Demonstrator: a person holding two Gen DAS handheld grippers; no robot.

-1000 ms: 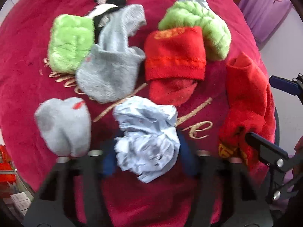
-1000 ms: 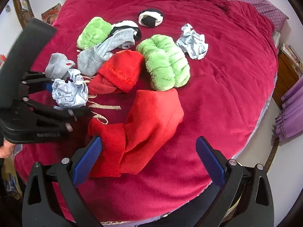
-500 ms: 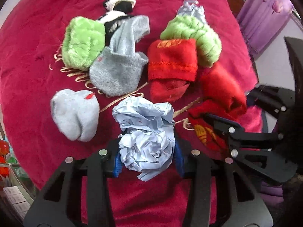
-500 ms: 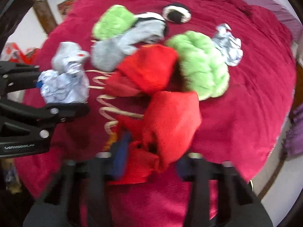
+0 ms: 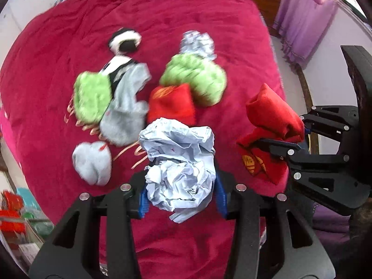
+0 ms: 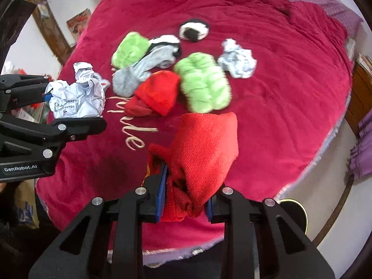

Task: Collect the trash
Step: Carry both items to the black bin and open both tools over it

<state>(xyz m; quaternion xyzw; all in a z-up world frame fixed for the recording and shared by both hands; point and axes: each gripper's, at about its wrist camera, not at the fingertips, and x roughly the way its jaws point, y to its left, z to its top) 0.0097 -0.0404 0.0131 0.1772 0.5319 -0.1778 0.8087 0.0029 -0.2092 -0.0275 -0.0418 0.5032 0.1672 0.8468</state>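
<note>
A crumpled pale-blue paper ball point(image 5: 179, 153) is held above the crimson blanket point(image 5: 69, 34), with my left gripper point(image 5: 181, 197) shut on it; the right wrist view shows that paper ball point(image 6: 76, 95) in the left gripper point(image 6: 74, 107) at the left. A red sock point(image 6: 204, 144) hangs lifted between the blue pads of my right gripper point(image 6: 186, 195), whose jaws are closing on it. The left wrist view has this red sock point(image 5: 269, 111) and the right gripper point(image 5: 279, 132) at the right. A second crumpled paper ball point(image 6: 237, 61) lies on the blanket farther back.
Lying on the blanket point(image 6: 290, 93) are two green fuzzy socks point(image 6: 204, 86), grey socks point(image 6: 137, 72), another red sock point(image 6: 155, 95) and black-and-white socks point(image 6: 194, 30). A purple curtain point(image 5: 309, 11) and wooden furniture point(image 6: 360, 93) stand beyond the bed's right edge.
The right gripper went from wide open to closed on the red sock and lifted it off the blanket. The left gripper rose with the paper ball.
</note>
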